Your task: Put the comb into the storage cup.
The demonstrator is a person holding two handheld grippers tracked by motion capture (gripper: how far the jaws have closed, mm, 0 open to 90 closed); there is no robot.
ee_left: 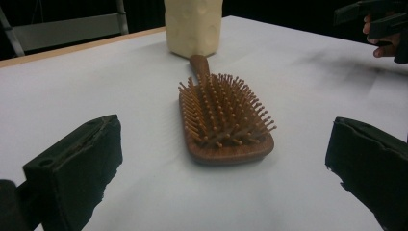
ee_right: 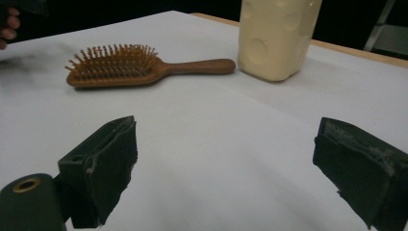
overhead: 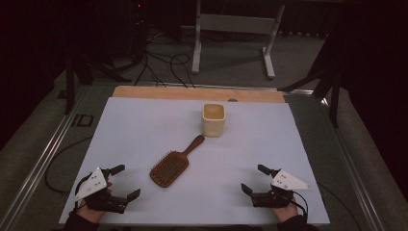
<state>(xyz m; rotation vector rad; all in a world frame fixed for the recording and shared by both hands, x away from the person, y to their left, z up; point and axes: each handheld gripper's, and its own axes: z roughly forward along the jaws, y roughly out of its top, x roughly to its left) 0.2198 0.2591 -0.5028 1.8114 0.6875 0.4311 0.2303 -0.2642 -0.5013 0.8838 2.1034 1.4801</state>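
Two grippers I run remotely rest wide open and empty at the white table's (overhead: pixel 144 120) near edge, left gripper (overhead: pixel 126 182) and right gripper (overhead: pixel 253 179) flanking the wooden hairbrush (overhead: pixel 170 167), its handle touching the cream cup (overhead: pixel 213 120).

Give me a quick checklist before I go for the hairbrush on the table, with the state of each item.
1. Left gripper open, nothing between its jaws: ok.
2. Right gripper open, nothing between its jaws: ok.
3. Hairbrush lies flat, bristles up, nothing on it: ok.
4. Handle clear of the cup: cannot tell; its tip lies right at the cup's base.
5. Path from the left gripper to the brush head free: ok; bare white sheet between them.
6. Cup upright: ok.
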